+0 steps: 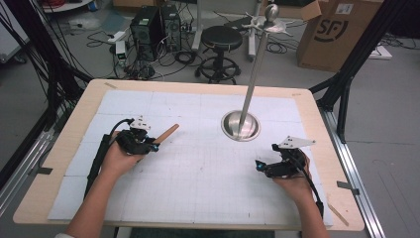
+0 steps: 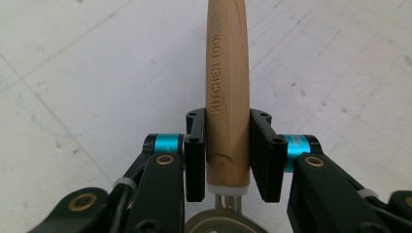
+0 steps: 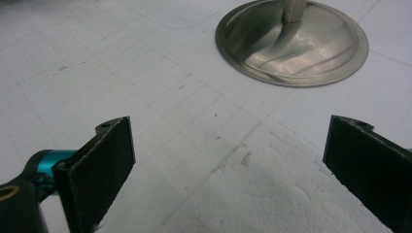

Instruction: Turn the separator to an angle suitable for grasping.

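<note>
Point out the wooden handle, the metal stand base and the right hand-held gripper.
wooden handle [image 2: 227, 92]: left gripper view, on the shaft beside the engraved lettering.
metal stand base [image 3: 335, 63]: right gripper view, on the bare dish surface near its rim.
right hand-held gripper [image 3: 228, 160]: right gripper view, midway between its open jaws.

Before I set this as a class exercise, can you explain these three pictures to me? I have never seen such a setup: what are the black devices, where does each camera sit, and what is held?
A person sits at a table and works with a hand-held gripper in each hand, a clamp with two black jaws. The high view looks down from above. The other two views come from cameras riding on the grippers, looking along their jaws. The left hand-held gripper is shut on a wooden handle stamped KITCHEN TOOL; a metal part shows at the handle's near end. The right hand-held gripper is open and holds nothing. On the white gridded mat stands a metal stand: a round base with a tall pole.
</note>
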A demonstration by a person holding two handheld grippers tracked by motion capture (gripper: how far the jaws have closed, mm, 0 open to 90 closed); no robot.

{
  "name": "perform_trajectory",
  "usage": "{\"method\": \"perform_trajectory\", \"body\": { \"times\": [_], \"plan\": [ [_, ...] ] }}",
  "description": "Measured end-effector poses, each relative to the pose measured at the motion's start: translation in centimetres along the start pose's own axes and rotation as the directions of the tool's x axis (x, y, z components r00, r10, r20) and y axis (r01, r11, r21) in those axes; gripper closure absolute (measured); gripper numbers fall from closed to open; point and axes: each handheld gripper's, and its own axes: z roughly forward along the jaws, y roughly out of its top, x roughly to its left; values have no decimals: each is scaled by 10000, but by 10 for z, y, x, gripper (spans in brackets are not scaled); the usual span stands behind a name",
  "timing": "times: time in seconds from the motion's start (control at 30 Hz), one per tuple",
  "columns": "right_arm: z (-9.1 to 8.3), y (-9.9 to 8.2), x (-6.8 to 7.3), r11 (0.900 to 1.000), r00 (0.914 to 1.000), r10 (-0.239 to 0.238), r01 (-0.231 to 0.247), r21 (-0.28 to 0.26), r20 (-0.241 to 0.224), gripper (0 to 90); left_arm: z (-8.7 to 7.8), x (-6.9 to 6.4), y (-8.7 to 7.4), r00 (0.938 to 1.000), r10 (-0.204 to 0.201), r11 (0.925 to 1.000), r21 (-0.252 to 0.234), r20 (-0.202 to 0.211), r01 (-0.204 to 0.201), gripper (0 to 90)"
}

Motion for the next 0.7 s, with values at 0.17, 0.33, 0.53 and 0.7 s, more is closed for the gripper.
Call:
{"method": "perform_trajectory", "body": {
  "times": [0.17,0.33,0.53,0.7],
  "plan": [
    [0,0,0,10000,10000,5,-5,-43,6,33,-10,-1,4,9995,73,9972,-744,309,-49,703],
    [0,0,0,10000,10000,16,-16,-55,7,33,-15,1,4,9986,-18,9930,-1175,532,81,704],
    [0,0,0,10000,10000,-11,11,-45,-14,33,-22,2,3,9981,-56,9866,-1622,608,154,703],
    [-1,0,0,9999,10000,51,-51,-103,-2,33,-25,4,3,9979,-56,9819,-1884,652,178,703]
  ]
}}
